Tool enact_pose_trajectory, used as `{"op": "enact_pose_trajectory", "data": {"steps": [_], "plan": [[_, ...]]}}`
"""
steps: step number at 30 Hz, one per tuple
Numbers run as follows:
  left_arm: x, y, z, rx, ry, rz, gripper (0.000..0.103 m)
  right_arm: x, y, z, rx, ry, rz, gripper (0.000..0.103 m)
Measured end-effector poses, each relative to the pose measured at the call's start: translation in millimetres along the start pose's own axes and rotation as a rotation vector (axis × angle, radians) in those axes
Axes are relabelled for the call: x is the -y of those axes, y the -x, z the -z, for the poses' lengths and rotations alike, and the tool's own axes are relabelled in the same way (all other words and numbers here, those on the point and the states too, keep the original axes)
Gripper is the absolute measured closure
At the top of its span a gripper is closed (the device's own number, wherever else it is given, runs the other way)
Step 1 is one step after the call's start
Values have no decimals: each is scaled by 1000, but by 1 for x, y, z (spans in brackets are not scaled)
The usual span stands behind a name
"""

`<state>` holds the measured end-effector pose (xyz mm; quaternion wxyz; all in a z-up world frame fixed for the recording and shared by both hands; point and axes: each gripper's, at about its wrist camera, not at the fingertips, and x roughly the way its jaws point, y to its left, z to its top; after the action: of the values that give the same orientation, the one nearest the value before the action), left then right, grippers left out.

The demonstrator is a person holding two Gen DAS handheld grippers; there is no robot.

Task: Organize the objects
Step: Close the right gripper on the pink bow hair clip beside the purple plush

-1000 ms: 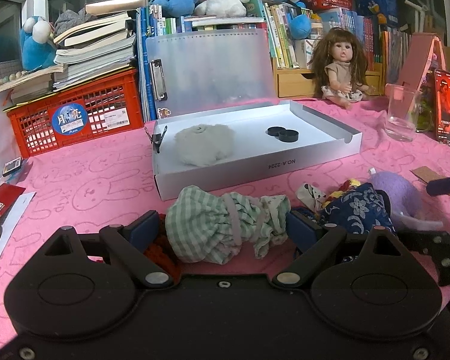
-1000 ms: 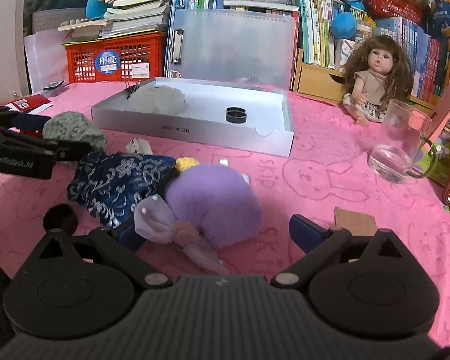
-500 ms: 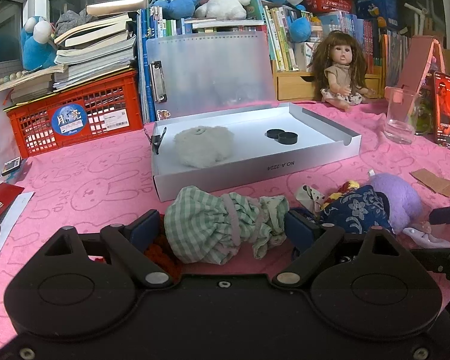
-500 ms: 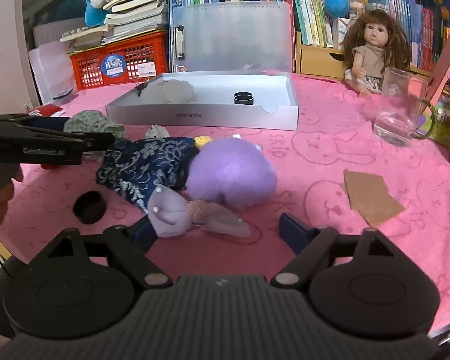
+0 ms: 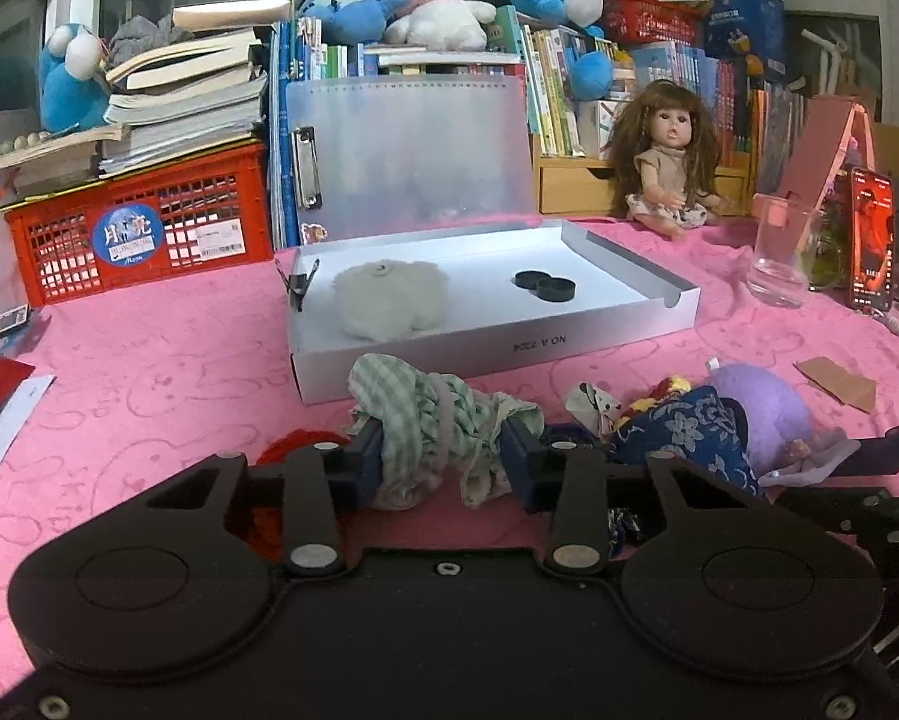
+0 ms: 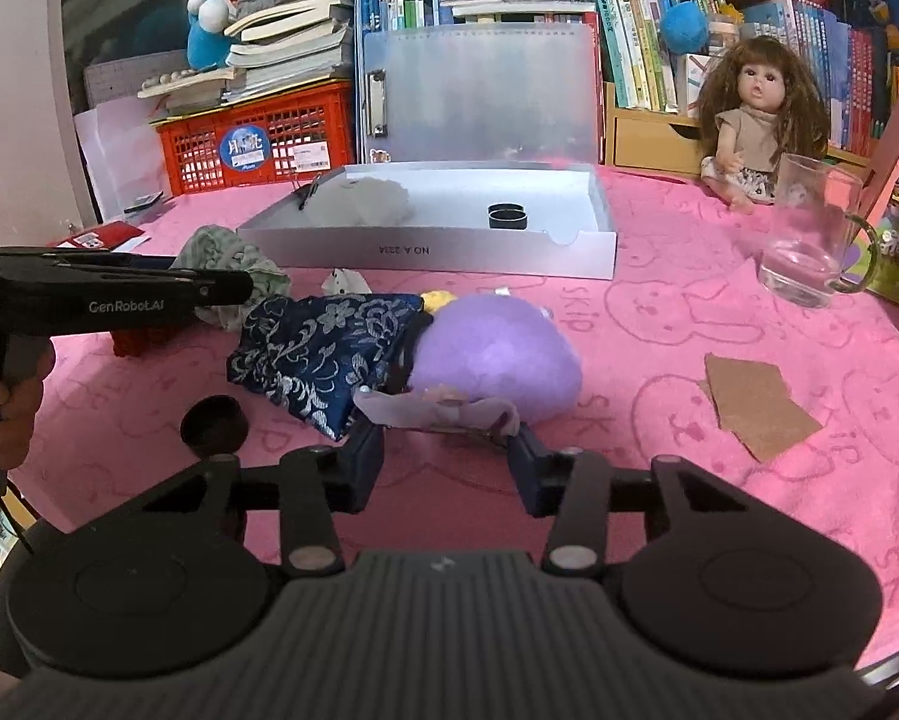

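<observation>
Both grippers have narrowed since a second ago: the left gripper [image 5: 443, 456], low centre, is closing, pads pinching the green bundle [image 5: 431, 420]; the right gripper [image 6: 446, 453] is closing, pads pressing the bow [image 6: 437, 411] of the purple plush [image 6: 491, 354]. A pink cloth [image 6: 659, 312] covers the table; books and toys crowd the upper frame. Mid-frame, the white tray [image 5: 497, 354] holds a grey fluff [image 5: 389, 300] and two black caps [image 5: 545, 285].

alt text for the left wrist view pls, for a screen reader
The left gripper is closing on a green checked cloth bundle lying on a pink tablecloth. Behind it sits an open white box holding a fluffy white item.
</observation>
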<state>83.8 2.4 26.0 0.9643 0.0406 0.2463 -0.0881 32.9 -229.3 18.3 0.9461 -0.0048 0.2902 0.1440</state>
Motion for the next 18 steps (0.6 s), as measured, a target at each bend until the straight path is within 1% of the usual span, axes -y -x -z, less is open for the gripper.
{"op": "enact_pose_trajectory", "data": {"steps": [5,7,14,16,17,18], "plan": [[-2,5,-3,14,15,0,65,0,4,-3,17,3,7,54],[-2,7,-5,21,19,0,65,0,6,-5,25,2,10,64],[-1,13,-9,41,27,5,65,0,8,-7,38,2,17,69],[-1,14,-9,44,29,5,65,0,8,-8,38,3,21,78],[-1,15,-10,45,29,5,65,0,8,-8,36,2,22,78],[-1,14,-10,44,31,5,65,1,7,-8,29,0,19,71]]}}
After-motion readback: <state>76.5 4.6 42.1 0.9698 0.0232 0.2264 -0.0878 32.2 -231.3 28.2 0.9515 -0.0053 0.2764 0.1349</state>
